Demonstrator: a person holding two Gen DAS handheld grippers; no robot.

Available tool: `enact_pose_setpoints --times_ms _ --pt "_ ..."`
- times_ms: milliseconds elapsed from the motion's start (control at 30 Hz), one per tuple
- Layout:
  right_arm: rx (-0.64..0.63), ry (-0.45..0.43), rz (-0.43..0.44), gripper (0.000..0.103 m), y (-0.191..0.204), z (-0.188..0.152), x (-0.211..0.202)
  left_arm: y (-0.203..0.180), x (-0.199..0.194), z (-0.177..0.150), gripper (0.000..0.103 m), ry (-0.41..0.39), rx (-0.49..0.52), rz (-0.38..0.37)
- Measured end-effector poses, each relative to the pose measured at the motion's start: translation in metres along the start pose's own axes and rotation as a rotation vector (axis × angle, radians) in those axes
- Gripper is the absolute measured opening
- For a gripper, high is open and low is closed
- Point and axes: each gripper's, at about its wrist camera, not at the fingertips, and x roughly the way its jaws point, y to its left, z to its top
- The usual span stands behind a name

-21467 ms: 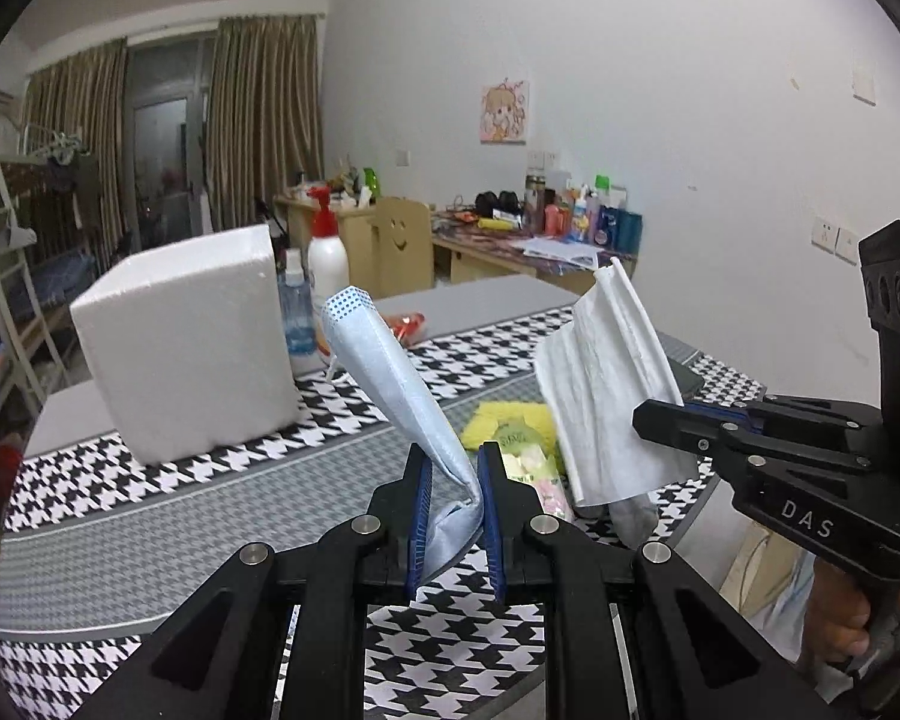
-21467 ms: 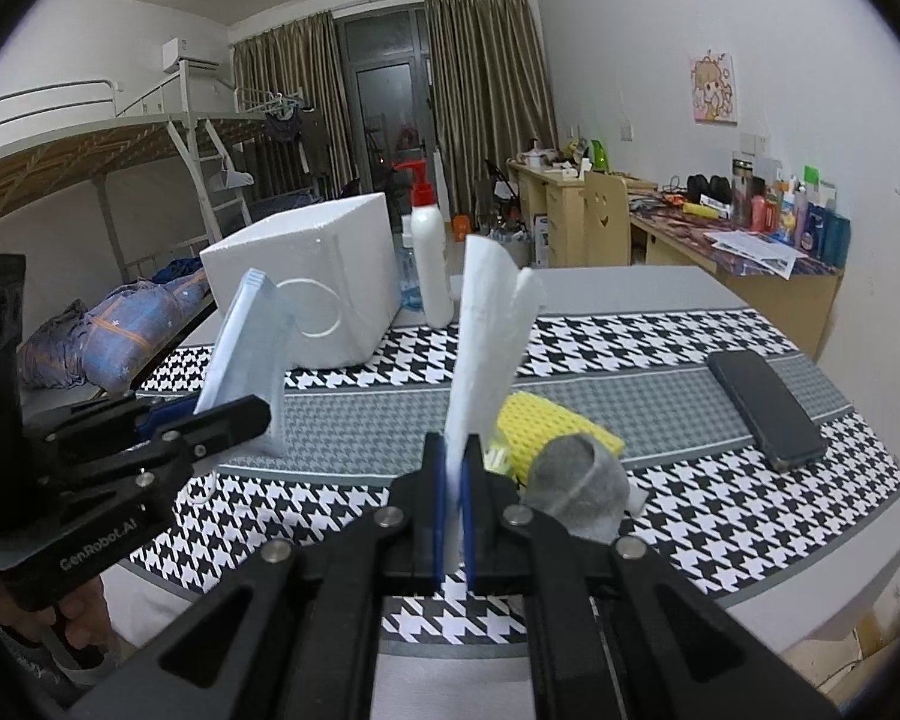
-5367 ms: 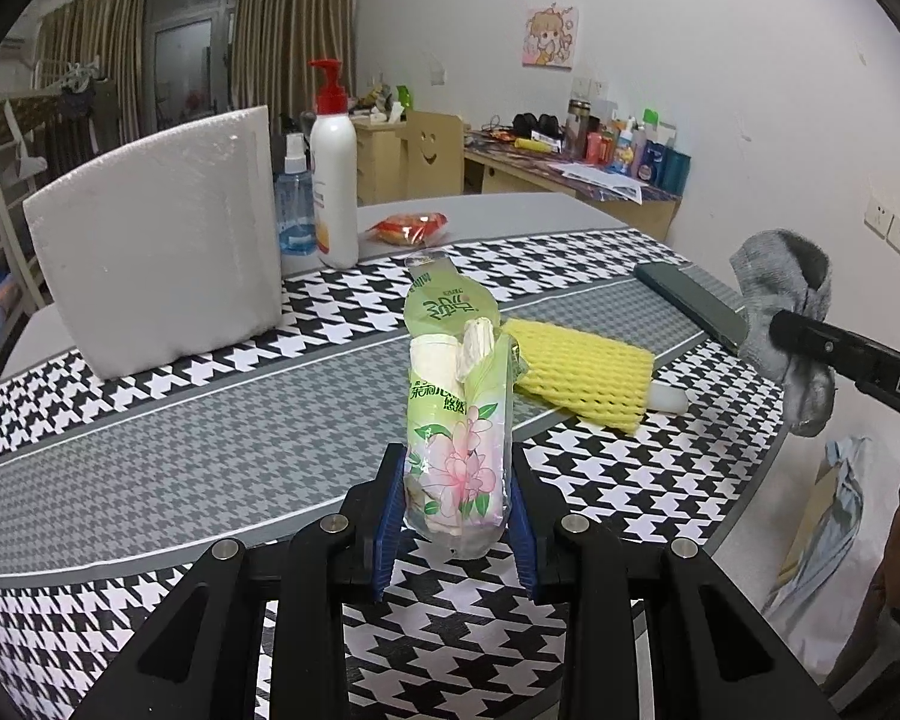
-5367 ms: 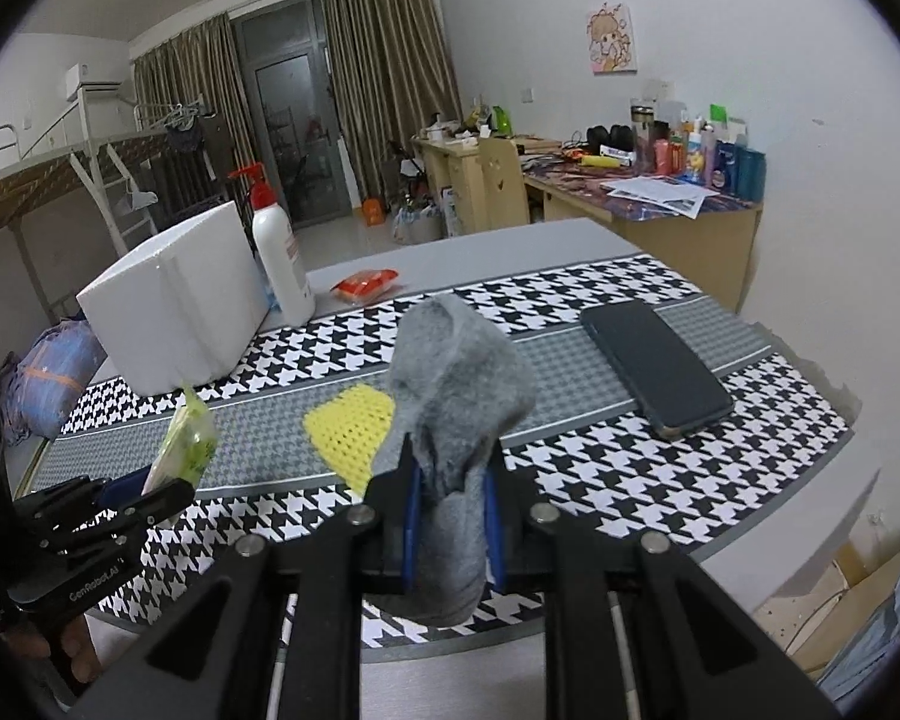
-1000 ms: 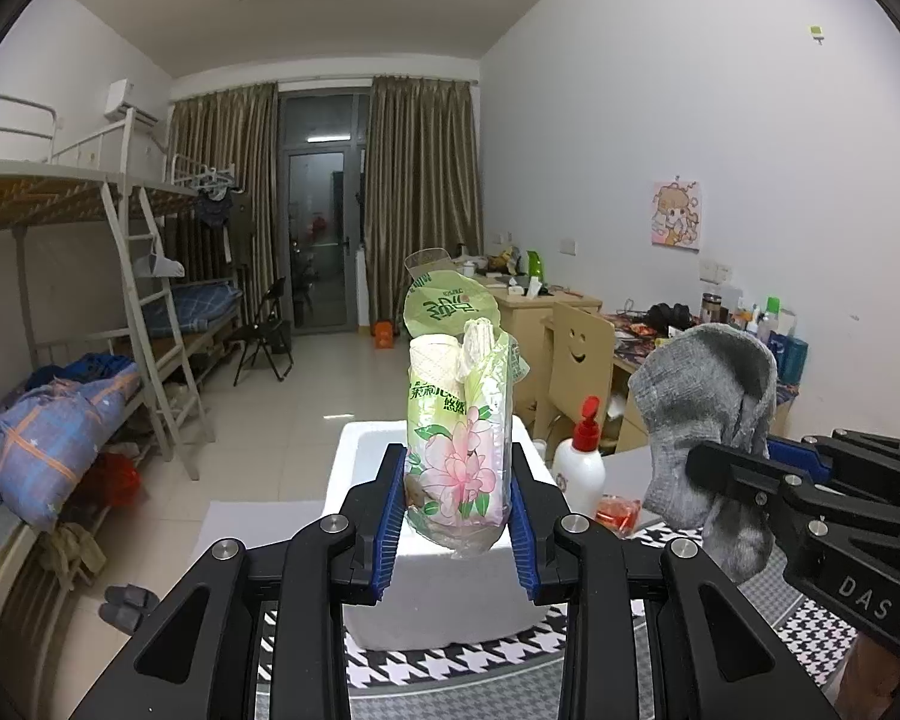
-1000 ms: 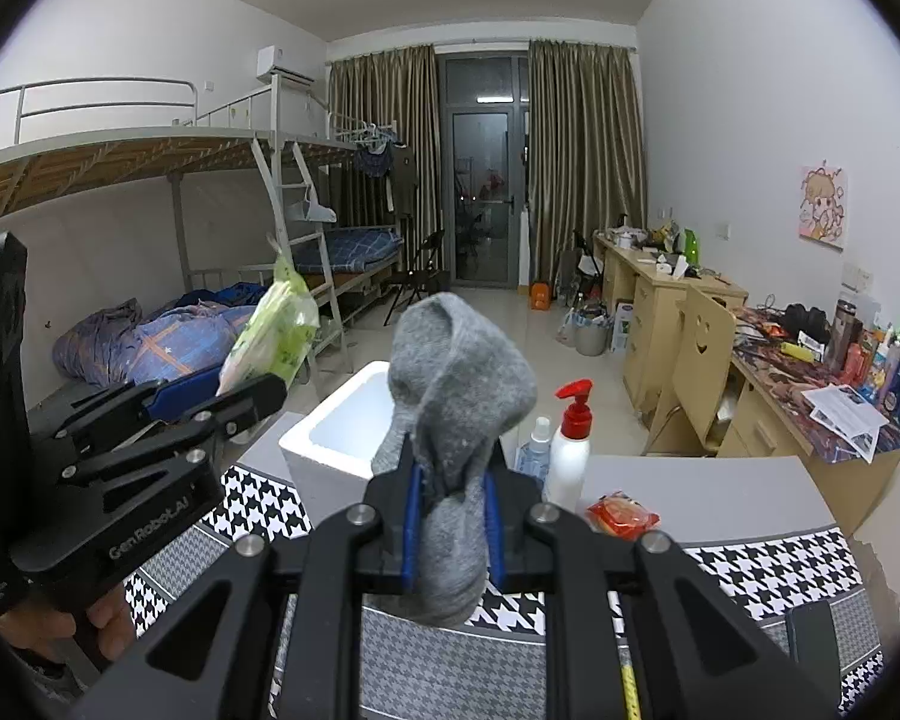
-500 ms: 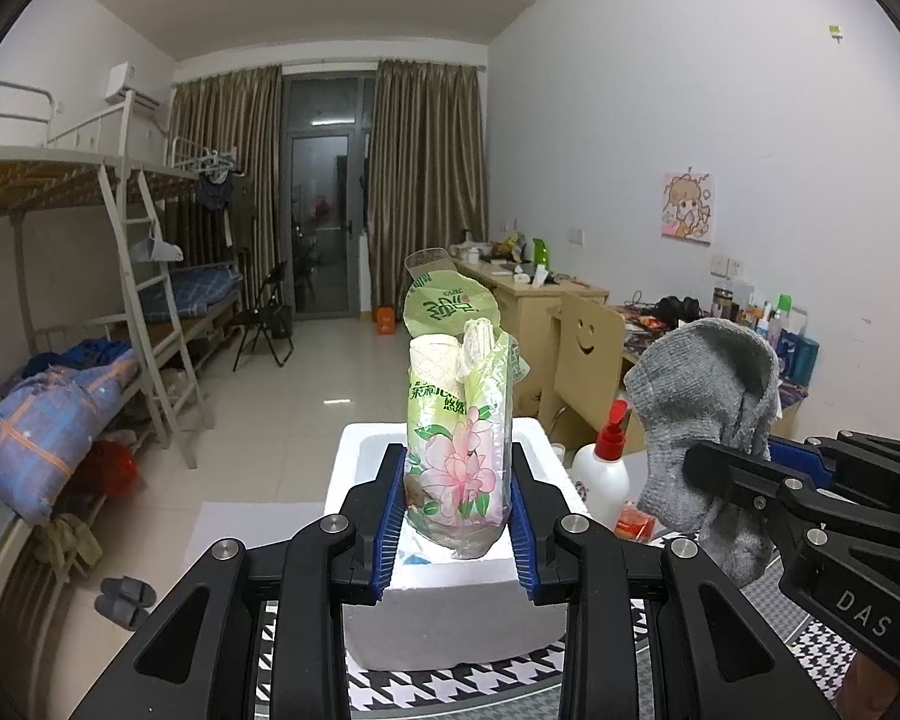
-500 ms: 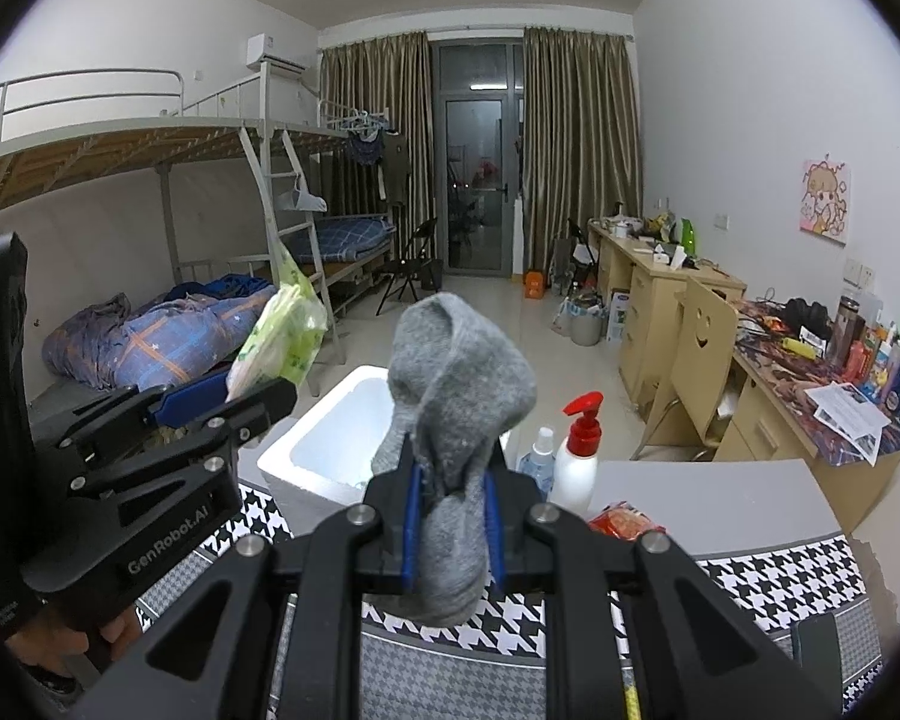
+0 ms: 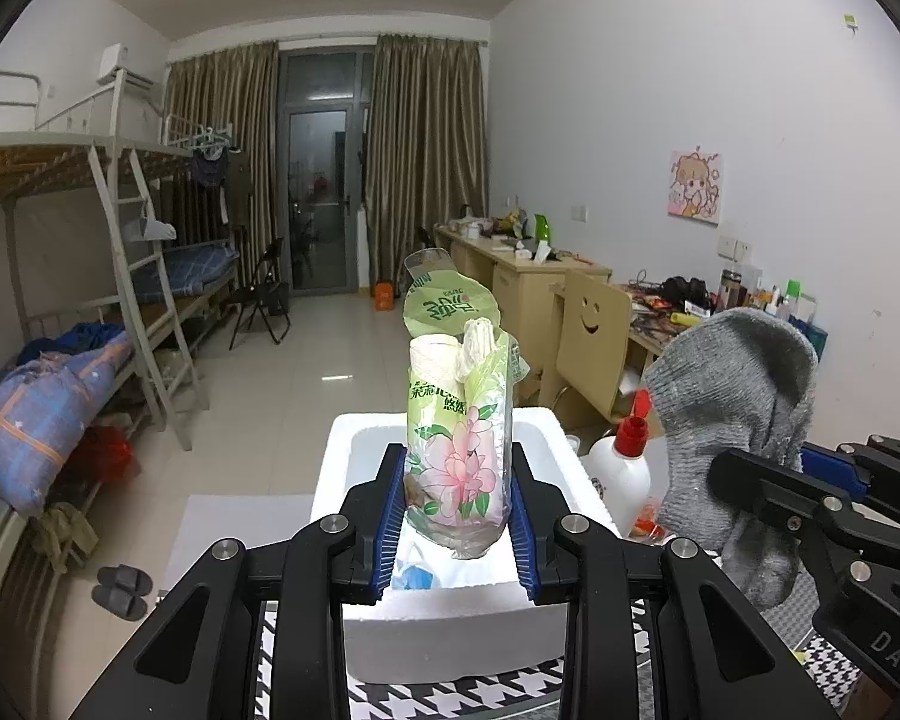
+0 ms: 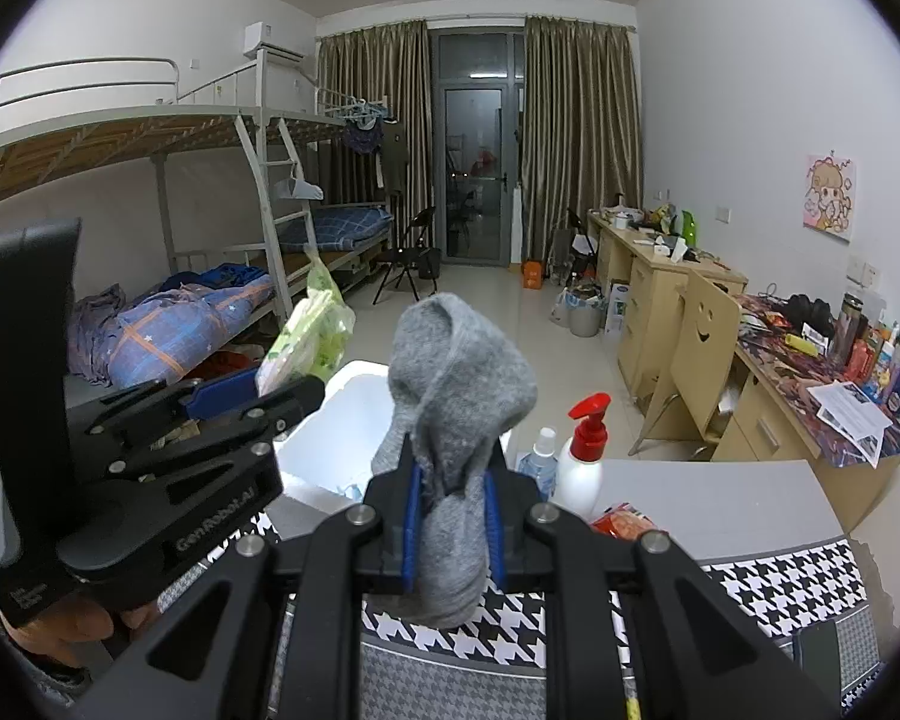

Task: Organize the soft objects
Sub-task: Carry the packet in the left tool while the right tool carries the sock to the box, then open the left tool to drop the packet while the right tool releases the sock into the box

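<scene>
My left gripper [image 9: 456, 516] is shut on a green flowered tissue pack [image 9: 459, 420] and holds it upright above the open white foam box [image 9: 438, 612]. My right gripper [image 10: 450, 525] is shut on a grey sock [image 10: 456, 414], held above the table just right of the box [image 10: 342, 414]. The sock [image 9: 738, 408] and right gripper show at the right of the left wrist view. The tissue pack [image 10: 309, 330] and left gripper [image 10: 252, 396] show at the left of the right wrist view. Something blue lies inside the box [image 9: 414, 576].
A red-pump lotion bottle [image 10: 582, 468], a small clear bottle [image 10: 540, 456] and an orange packet [image 10: 624, 519] stand right of the box on the houndstooth table [image 10: 750, 582]. A bunk bed [image 10: 198, 276] is at left, desks and a chair [image 10: 702, 354] at right.
Both grippers have moved closer to the foam box and tilted down a little; the box's opening now shows larger below the tissue pack. Both grips are unchanged.
</scene>
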Motion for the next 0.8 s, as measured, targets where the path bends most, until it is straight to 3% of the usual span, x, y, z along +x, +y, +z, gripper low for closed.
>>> enact_pose_setpoints --times_ms 633,800 --pt "0.005 0.04 -0.02 0.022 -0.001 0.003 0.017 0.011 0.05 0.001 0.033 0.099 -0.026 -0.005" --pt "0.005 0.043 -0.029 0.022 0.001 0.004 0.018 0.016 0.065 -0.003 0.037 0.143 -0.035 -0.017"
